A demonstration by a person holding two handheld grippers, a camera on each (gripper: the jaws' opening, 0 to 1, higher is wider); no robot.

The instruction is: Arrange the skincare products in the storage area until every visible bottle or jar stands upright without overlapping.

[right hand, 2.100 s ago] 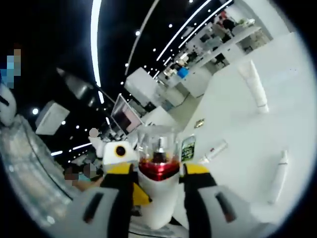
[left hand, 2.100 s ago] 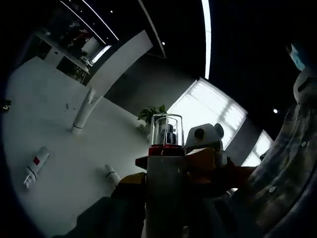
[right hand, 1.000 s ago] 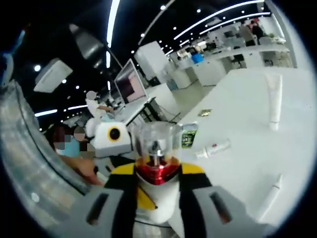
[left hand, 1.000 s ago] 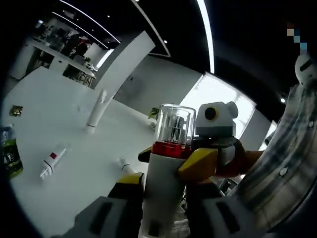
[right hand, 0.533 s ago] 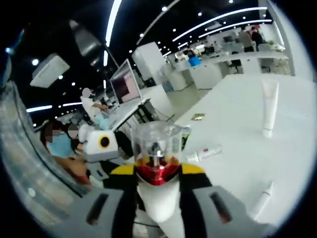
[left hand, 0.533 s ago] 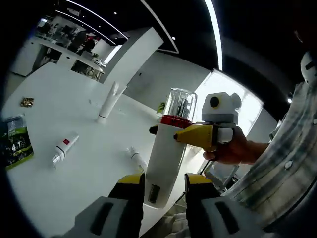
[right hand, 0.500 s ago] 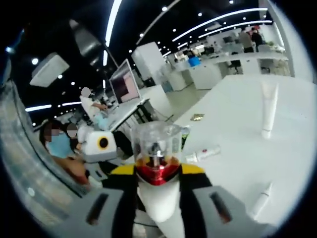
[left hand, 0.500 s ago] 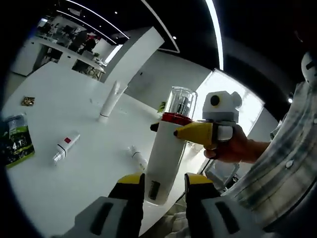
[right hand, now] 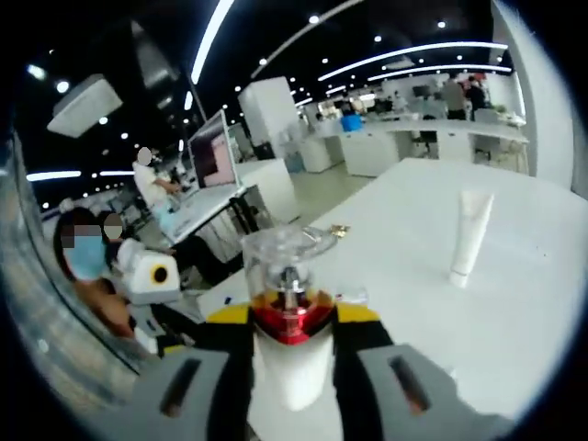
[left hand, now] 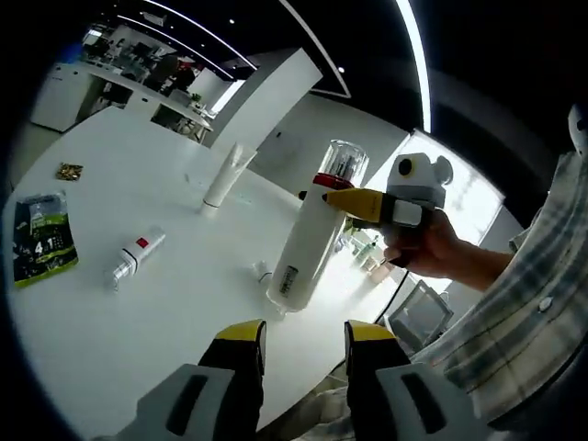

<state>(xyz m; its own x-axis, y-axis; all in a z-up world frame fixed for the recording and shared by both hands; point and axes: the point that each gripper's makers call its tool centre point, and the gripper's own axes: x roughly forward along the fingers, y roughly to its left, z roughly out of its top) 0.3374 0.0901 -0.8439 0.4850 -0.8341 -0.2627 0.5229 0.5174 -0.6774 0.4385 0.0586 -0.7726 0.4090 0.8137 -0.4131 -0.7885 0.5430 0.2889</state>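
A white pump bottle [left hand: 306, 246] with a red collar and clear cap leans over the white table [left hand: 138, 322], its base close to the surface. My right gripper [left hand: 344, 197] comes in from the right, held by a hand, and is shut on the bottle's neck. In the right gripper view the jaws of my right gripper [right hand: 294, 317] press the bottle [right hand: 287, 372] just below the red collar. My left gripper [left hand: 305, 335] stands open and apart from the bottle, nothing between its yellow-tipped jaws. It also appears as the left gripper [right hand: 152, 274] low on the left.
A white tube [left hand: 224, 176] stands upright farther back, seen too as the tube [right hand: 469, 234]. A small tube with a red mark [left hand: 133, 257] lies flat. A green sachet [left hand: 41, 243] lies at left. A small tube [left hand: 262, 271] lies behind the bottle. Desks and people are around.
My left gripper has let go of the bottle and drawn back from it. The right gripper keeps the bottle, which now leans lower toward the table.
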